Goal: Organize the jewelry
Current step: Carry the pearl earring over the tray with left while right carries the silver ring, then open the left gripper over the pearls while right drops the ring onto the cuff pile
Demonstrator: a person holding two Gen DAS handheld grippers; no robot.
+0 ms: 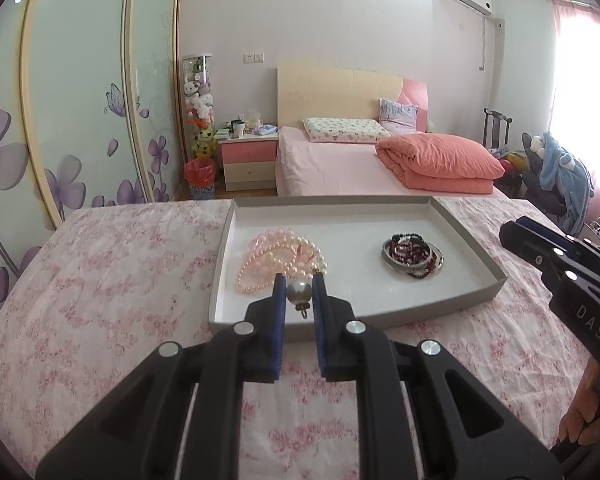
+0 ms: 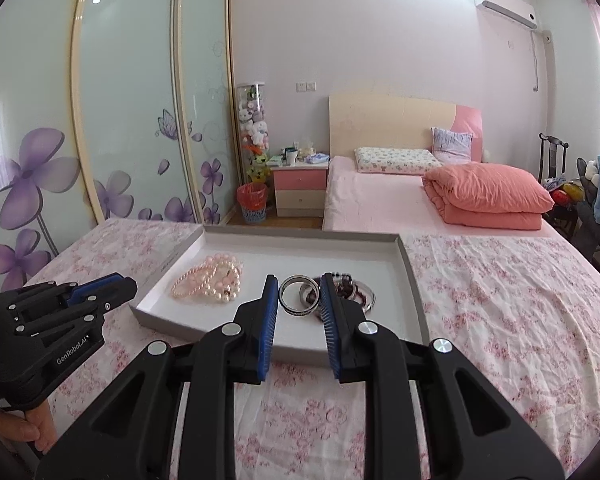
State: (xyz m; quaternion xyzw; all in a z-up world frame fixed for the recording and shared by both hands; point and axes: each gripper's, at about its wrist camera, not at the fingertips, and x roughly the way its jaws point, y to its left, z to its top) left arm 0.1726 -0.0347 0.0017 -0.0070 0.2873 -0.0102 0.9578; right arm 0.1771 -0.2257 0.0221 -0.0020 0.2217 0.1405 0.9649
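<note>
Both grippers are black plastic frames with blue ribbed pads point(image 2: 269, 320) lining 2 fingers and round silver bolts at the joints. The right gripper point(image 1: 512, 236) reads "DAS"; the left gripper point(image 2: 116, 286) reads "GenRobot.AI". Bare skin shows on the hand point(image 1: 580, 420) gripping the handle.

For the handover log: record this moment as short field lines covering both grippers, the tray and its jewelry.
left gripper: shut on grey pearl pendant, above the tray's near left part
right gripper: shut on silver bangle, above the dark pile
tray: shallow, white inside, on floral cloth
tray left: pink and cream pearl strands, heaped
tray right: dark bead bracelets with metal bangles
</note>
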